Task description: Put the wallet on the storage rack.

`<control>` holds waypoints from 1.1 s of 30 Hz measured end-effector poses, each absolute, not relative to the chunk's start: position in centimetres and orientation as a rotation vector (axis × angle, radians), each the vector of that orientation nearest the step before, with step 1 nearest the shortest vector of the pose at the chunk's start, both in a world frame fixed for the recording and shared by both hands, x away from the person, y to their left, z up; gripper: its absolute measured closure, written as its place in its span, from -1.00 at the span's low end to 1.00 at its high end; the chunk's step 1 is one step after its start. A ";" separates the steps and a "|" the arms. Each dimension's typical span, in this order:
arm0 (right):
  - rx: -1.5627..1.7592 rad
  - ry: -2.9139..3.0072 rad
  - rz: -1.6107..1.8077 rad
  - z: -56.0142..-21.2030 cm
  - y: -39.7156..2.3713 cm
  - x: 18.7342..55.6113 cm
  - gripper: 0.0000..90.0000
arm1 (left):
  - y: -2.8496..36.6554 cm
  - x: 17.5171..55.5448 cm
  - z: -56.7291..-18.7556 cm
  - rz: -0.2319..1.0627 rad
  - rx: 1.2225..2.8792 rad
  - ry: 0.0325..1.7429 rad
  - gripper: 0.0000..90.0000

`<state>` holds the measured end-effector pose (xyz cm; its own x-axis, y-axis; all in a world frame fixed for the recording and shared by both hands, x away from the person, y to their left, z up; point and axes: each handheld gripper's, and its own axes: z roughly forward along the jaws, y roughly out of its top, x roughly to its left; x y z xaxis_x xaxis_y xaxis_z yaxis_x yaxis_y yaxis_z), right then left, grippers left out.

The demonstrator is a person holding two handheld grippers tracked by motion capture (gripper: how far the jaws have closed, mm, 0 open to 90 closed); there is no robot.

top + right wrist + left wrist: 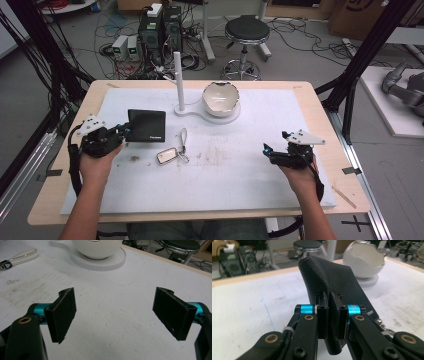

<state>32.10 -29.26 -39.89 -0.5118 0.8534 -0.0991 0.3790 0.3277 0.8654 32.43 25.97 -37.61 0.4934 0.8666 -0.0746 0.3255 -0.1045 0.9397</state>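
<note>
A black leather wallet (146, 125) is on the left part of the white mat, and my left gripper (125, 132) is shut on its near edge. In the left gripper view the wallet (332, 277) rises out from between the closed pads (322, 315), with its far end tilted up. A car key (167, 155) with a grey strap lies on the mat just right of the wallet. My right gripper (267, 150) hovers over the right side of the mat. It stands open (116, 315), with bare mat between its pads.
A white stand with an upright post (179, 82) and a cracked-egg bowl (220, 97) is at the back centre of the mat. The bowl (364, 260) is beyond the wallet. The table's wooden edge (200, 216) runs along the front. A stool and cables are on the floor behind.
</note>
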 end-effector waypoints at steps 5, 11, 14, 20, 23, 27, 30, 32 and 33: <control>1.070 2.050 1.114 -39.9 -29.1 32.1 -0.57 | 25.5 31.9 -36.3 0.655 1.664 0.967 0.87; 1.075 2.051 1.111 -39.9 -28.9 32.1 -0.57 | 24.5 31.7 -35.8 0.676 1.699 0.919 0.87; 1.071 2.048 1.112 -39.9 -29.1 32.1 -0.57 | 23.7 31.7 -35.5 0.681 1.715 0.890 0.87; 1.079 2.041 1.117 -39.8 -29.3 32.0 -0.57 | 22.5 31.6 -35.1 0.669 1.728 0.838 0.87; 1.085 2.040 1.121 -39.9 -29.4 32.0 -0.57 | 22.4 31.5 -35.0 0.668 1.728 0.829 0.87; 1.085 2.041 1.121 -39.9 -29.4 32.0 -0.57 | 22.5 31.4 -35.0 0.668 1.730 0.820 0.87; 1.079 2.045 1.120 -39.9 -29.4 32.0 -0.57 | 22.6 31.4 -35.0 0.667 1.734 0.805 0.87; 1.071 2.048 1.120 -39.9 -29.3 32.0 -0.57 | 22.6 31.4 -35.0 0.665 1.735 0.799 0.87; 1.071 2.048 1.120 -39.9 -29.3 32.0 -0.57 | 22.6 31.4 -35.0 0.666 1.738 0.791 0.87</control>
<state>31.97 -29.28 -39.89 -0.5199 0.8486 -0.0980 0.3753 0.3299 0.8662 31.38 22.61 -34.97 0.6244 0.7792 0.0547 0.1868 -0.2169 0.9582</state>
